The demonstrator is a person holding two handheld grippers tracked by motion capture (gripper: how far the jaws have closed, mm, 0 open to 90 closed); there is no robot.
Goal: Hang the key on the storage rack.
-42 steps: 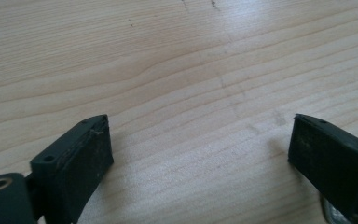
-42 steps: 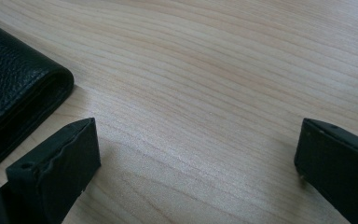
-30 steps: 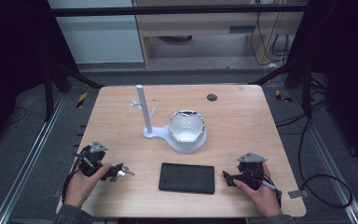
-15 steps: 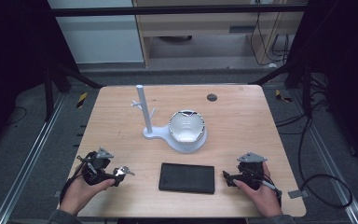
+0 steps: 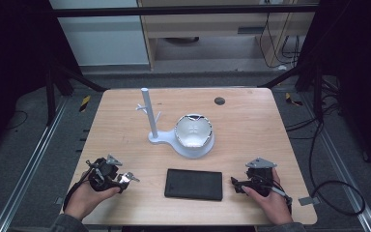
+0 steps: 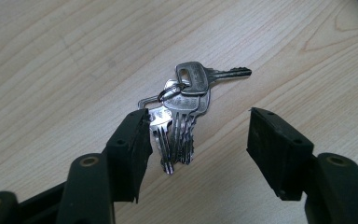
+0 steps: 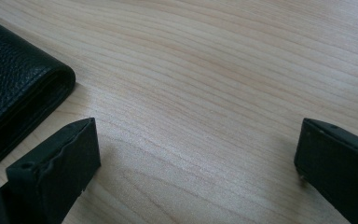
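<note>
A bunch of silver keys on a ring lies flat on the wooden table, near its front left. My left gripper is lowered over the bunch with a jaw on either side. Its jaws have just been closing; the left one is at the edge of the key blades and the right one stands clear, so nothing is gripped. In the high view the left gripper points right, with the keys at its tips. My right gripper rests open on bare wood, nothing between its jaws, and appears again as the right gripper at the front right.
A black leather wallet lies between the two grippers; its corner, the wallet, is just left of the right gripper's jaws. A white stand with a post and a bowl sits mid-table. A dark round spot marks the far side.
The left hand has shifted slightly toward the keys and the left gripper's jaws have narrowed around them. The right hand has kept still.
</note>
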